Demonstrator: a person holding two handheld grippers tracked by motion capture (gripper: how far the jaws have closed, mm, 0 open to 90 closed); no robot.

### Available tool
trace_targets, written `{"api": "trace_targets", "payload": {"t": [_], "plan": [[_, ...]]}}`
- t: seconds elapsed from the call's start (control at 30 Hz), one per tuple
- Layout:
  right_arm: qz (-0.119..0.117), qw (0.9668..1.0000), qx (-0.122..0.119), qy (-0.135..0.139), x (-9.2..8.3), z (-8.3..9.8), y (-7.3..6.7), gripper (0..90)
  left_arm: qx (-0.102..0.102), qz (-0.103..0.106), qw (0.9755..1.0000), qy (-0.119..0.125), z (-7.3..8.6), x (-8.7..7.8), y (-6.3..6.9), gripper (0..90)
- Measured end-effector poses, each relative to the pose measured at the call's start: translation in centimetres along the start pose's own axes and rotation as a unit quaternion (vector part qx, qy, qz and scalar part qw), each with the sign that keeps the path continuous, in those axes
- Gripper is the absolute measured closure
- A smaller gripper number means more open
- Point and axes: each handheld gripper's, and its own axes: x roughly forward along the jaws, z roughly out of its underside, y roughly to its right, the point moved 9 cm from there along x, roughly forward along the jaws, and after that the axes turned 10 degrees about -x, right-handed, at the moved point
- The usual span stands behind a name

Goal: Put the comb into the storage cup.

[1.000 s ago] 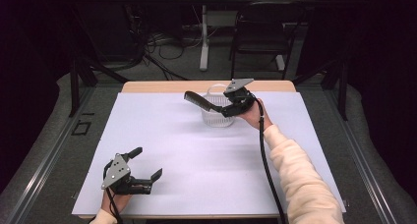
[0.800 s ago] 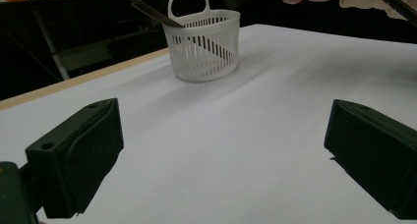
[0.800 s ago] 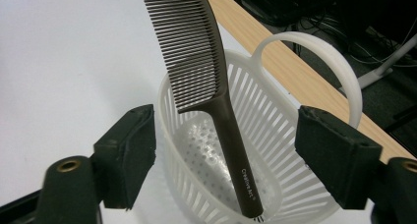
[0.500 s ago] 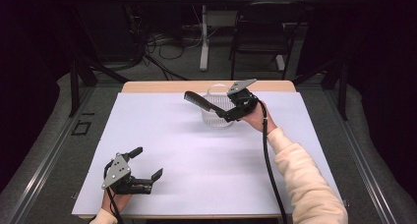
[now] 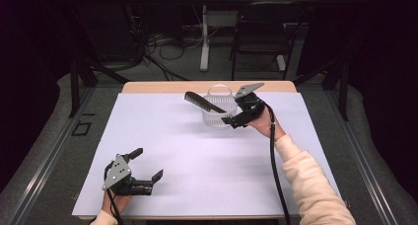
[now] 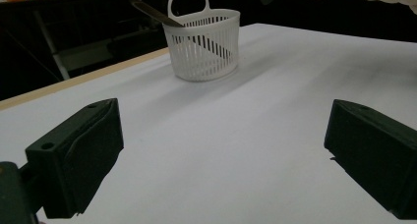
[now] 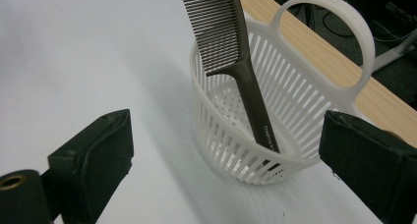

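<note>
Black comb stands in basket, ahead of wide-apart jaws.

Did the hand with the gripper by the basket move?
Yes. The right gripper has drawn back from the comb toward the white basket's right side, its jaws just opening, nothing between them.

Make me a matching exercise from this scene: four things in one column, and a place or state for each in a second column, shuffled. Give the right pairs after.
Things:
1. comb
2. basket
3. left gripper
4. right gripper

Places or states:
A. white, slatted, standing at the far edge of the white sheet
B. jaws open, low over the near left part of the sheet
C. leaning with its handle end down inside, teeth end sticking out over the rim
D. jaws just opened with nothing between them, right beside the basket

Pairs: 1-C, 2-A, 3-B, 4-D
</note>
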Motion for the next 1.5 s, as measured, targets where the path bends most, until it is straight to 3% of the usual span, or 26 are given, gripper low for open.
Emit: {"api": "trace_targets", "payload": {"t": [0.3, 0.87, 1.5], "plan": [[-0.010, 0.9997, 0.012, -0.017, -1.2, 1.4, -1.2, 0.1, 0.001, 0.001, 1.0000, -0.001, 0.0, 0.0, 0.0, 1.3], [-0.012, 0.9996, 0.023, -0.013, -3.1, 3.2, -3.2, 0.0, -0.001, 0.002, 1.0000, -0.003, 0.1, 0.0, 0.0, 1.1], [-0.007, 0.9998, 0.013, -0.013, -4.7, 5.0, -5.4, 0.0, -0.001, 0.002, 1.0000, -0.003, 0.1, 0.0, 0.0, 1.1]]}}
